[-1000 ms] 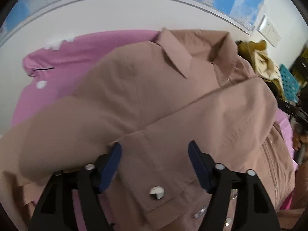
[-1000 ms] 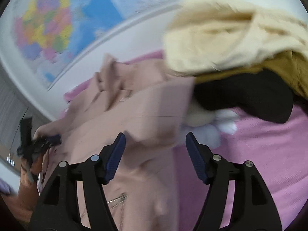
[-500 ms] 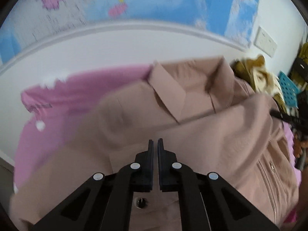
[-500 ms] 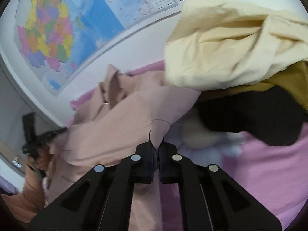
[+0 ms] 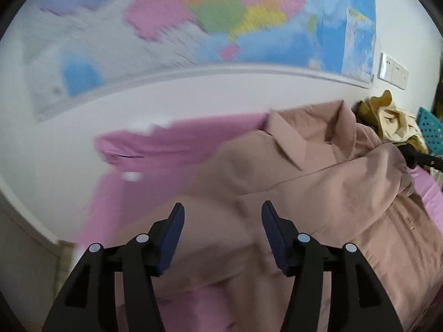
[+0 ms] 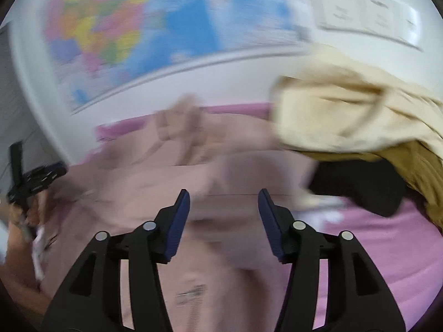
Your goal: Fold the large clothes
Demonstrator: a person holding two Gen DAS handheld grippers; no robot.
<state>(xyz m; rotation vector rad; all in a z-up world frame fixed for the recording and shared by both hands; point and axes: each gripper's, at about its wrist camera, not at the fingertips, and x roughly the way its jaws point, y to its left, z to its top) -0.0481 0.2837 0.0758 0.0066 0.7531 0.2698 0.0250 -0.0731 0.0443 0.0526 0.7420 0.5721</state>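
A dusty-pink collared jacket (image 5: 318, 182) lies on a pink bed sheet (image 5: 166, 144), its collar towards the wall and a sleeve folded across its front. My left gripper (image 5: 223, 207) hovers over its near part. Its jaws are opening, and no cloth is pinched between the blue pads. In the blurred right wrist view the jacket (image 6: 133, 182) spreads under my right gripper (image 6: 224, 193), whose jaws are also opening with nothing gripped. The left gripper (image 6: 33, 179) shows at the left edge, held by a hand. The right gripper's black tip (image 5: 420, 160) shows at the jacket's far right.
A pile of cream, mustard and black clothes (image 6: 346, 116) sits on the sheet (image 6: 373, 249) right of the jacket, also seen as a clothes pile (image 5: 396, 121). A teal basket (image 5: 432, 132) stands behind it. A wall map (image 5: 221, 13) and switch plates (image 5: 393, 70) are on the white wall.
Both grippers were open a second ago, shut half a second ago, and are open again now. Both have lifted away from the jacket, and both views show more of the wall.
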